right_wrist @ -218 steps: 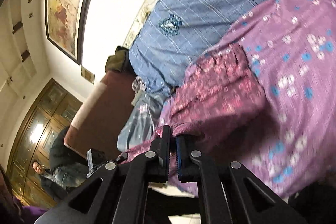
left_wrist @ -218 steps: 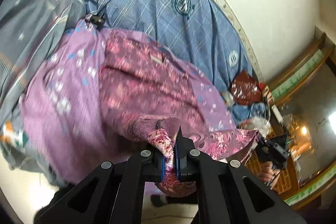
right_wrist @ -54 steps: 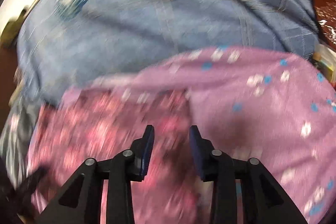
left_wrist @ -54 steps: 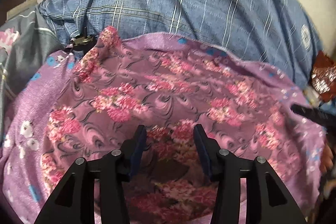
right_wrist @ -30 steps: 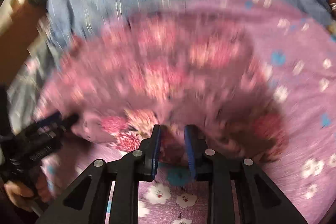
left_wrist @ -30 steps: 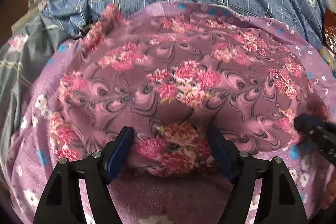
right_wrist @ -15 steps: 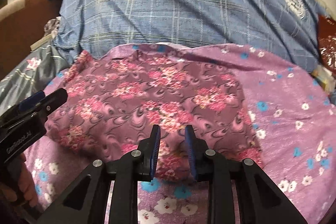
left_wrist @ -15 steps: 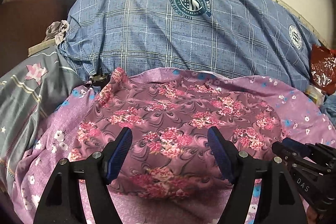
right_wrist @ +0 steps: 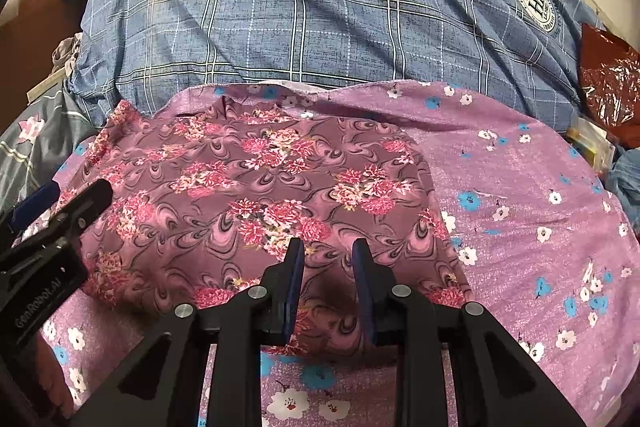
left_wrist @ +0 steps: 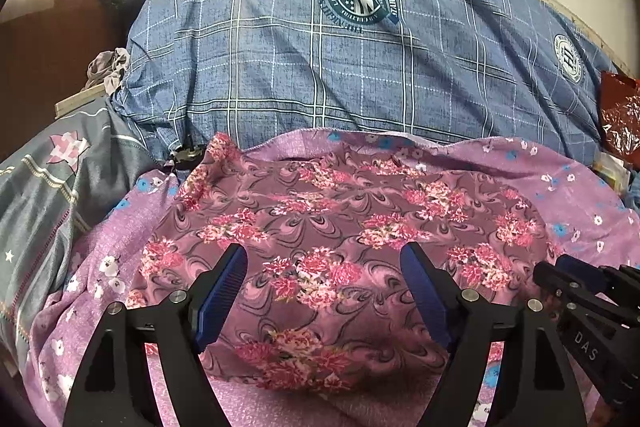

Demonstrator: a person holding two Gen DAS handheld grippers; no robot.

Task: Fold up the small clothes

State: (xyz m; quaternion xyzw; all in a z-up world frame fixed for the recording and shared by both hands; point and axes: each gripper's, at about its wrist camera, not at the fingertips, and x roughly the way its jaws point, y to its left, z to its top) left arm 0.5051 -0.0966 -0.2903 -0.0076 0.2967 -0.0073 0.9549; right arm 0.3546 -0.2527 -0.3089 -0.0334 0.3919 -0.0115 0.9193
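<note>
Floral garment (left_wrist: 340, 227) lies folded on the purple sheet (right_wrist: 540, 195).
Left claw (left_wrist: 322, 291) has just been widening, nothing gripped; right claw (right_wrist: 327, 281) released, narrowly parted above the cloth.

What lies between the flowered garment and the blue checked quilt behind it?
A strip of the purple sheet with small flowers lies between the garment and the quilt. The right wrist view shows it best.

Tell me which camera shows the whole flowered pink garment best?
The right wrist view: the folded floral garment lies nearly whole above the right gripper. In the left wrist view the left gripper's fingers and the other tool cover its near corners.
</note>
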